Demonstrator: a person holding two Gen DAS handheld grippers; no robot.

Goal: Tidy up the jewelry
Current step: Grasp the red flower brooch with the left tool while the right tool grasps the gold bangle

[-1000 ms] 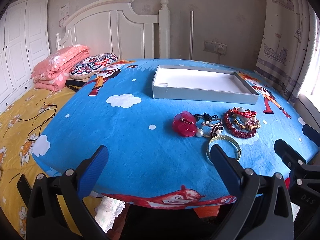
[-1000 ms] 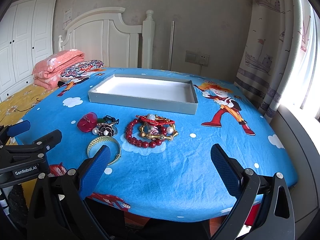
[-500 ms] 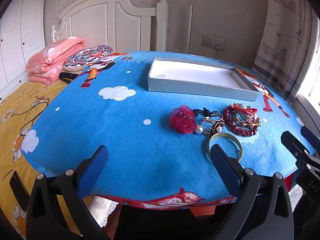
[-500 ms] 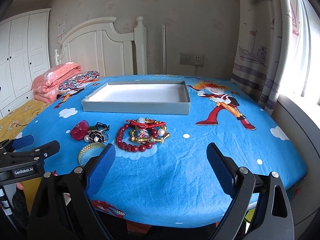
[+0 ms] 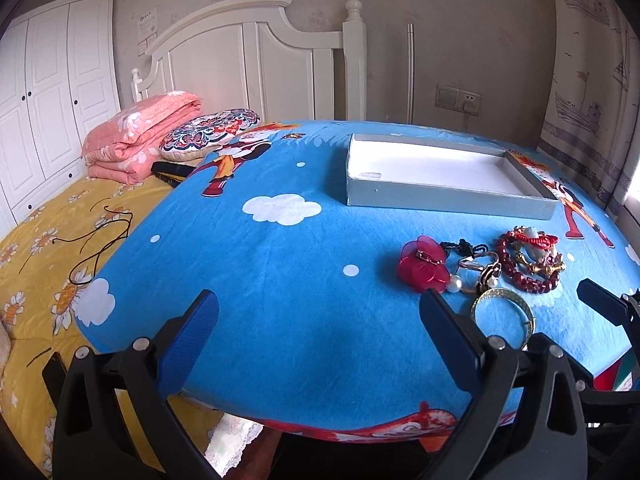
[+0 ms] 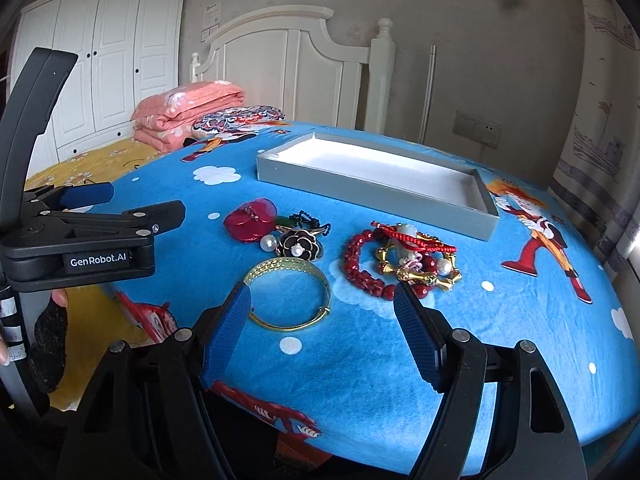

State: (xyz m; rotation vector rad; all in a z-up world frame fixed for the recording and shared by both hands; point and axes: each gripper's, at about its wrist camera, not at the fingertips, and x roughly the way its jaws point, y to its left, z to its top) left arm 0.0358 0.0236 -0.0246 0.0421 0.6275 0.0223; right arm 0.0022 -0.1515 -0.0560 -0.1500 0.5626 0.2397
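blue cloth with cartoon prints covering the table, carrying all the jewelry near its front edge. lying in a small group there: gold bangle closest to the front, flat on the cloth; red petal brooch behind it to the left; black flower brooch with a pearl just beside the red one; red bead bracelet to the right, tangled with a red cord and gold pieces. sitting behind the group, well apart from it: grey tray with a white inside, holding nothing visible.

hovering low over the front edge, right gripper, blue pads spread wide, gripping nothing, the bangle lying between the two fingers in the view, touching or not impossible to tell. hanging at the left of the group, left gripper, also spread wide and holding nothing, the bangle just beside its right finger.

resting further left on the yellow bed sheet: pink folded blanket and patterned cushion.
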